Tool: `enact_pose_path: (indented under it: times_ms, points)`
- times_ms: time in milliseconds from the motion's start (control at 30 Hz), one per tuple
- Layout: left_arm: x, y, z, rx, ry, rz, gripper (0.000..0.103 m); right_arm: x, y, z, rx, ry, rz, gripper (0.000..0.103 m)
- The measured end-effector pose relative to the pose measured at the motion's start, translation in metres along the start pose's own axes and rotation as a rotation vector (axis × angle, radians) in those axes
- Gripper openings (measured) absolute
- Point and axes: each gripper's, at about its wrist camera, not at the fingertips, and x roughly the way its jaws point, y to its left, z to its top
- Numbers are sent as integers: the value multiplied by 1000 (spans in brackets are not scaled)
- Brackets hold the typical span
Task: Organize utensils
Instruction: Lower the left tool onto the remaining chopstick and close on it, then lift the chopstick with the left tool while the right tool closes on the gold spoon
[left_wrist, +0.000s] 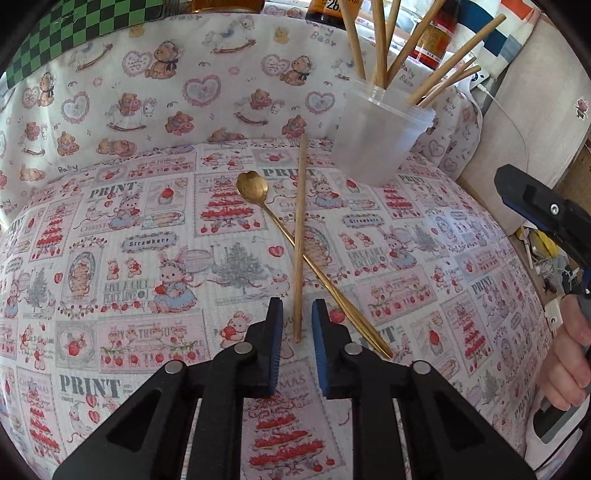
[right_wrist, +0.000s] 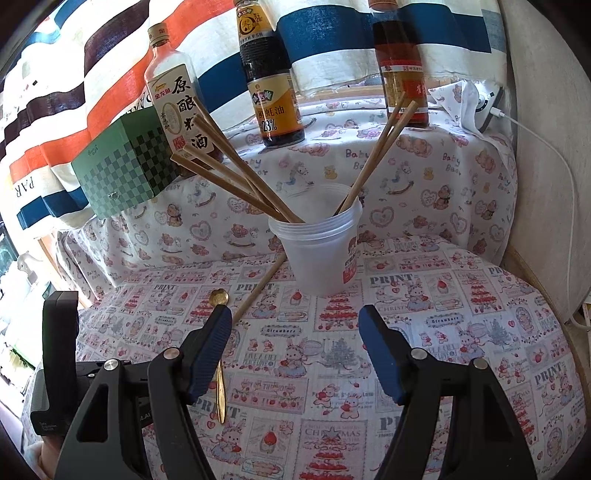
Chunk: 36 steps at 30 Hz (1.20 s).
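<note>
A: Starting on the left: the left gripper (left_wrist: 297, 334) is down low over the tablecloth (left_wrist: 147, 229), fingers a little apart, straddling the near end of the loose chopstick (left_wrist: 298, 236). No grip yet, there's daylight on both sides.

B: Sensible line-up, I'd say. That end is free, while further up the stick lies across the gold spoon (left_wrist: 295, 236).

A: Moving right, the plastic cup (left_wrist: 376, 140) already holds a bundle of chopsticks (left_wrist: 424, 62), so that's surely the destination.

B: And the right gripper (right_wrist: 295, 354)? It's wide open, holding nothing, hanging back and facing the cup.

A: Its camera gives us what the left one crops: the three sauce bottles (right_wrist: 273, 81) and the green checked box (right_wrist: 125, 166) behind.

B: But the left finger there hides most of the spoon's handle. Only the left view shows the crossing clearly.
</note>
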Motion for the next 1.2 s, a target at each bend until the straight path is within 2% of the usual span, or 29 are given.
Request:
enact_pose_path:
  times_ms: [67,133,267,333,400,500,567,667,767,800,867,900,1033,1100,1200]
  points:
    - [0,0,0,-4,5,36,5,0,2,-1,-16,-4,-12,73]
    - [-2,3,1,-19,21,45,5,2,4,-2,-25,-2,-18,73]
    - [-19,14,3,-61,-26,39,5,6,5,-3,-32,13,-24,73]
    - [-35,16,5,-73,-83,44,5,8,5,-4,-32,25,-16,73]
    - [-57,16,6,-98,-174,82,6,10,7,-6,-37,36,-9,73]
    - [-94,19,3,-165,-377,242,6,15,13,-10,-71,53,-27,73]
    - [-108,25,2,-184,-443,267,4,18,16,-13,-83,54,-57,73]
    - [-113,37,4,-222,-438,270,4,18,19,-15,-103,34,-80,73]
    - [-112,41,6,-240,-429,296,5,23,21,-17,-122,71,-51,73]
    - [-110,37,6,-231,-422,341,6,26,23,-19,-126,96,-30,73]
    - [-106,32,6,-223,-401,457,8,32,29,-25,-144,153,24,61]
    - [-102,30,4,-223,-384,503,9,36,34,-29,-164,195,53,59]
    - [-102,34,1,-235,-376,497,9,49,55,-49,-222,356,159,47]
    - [-103,36,1,-246,-375,488,9,51,67,-59,-258,384,154,43]
    - [-105,38,0,-256,-376,468,9,51,79,-70,-318,381,133,35]
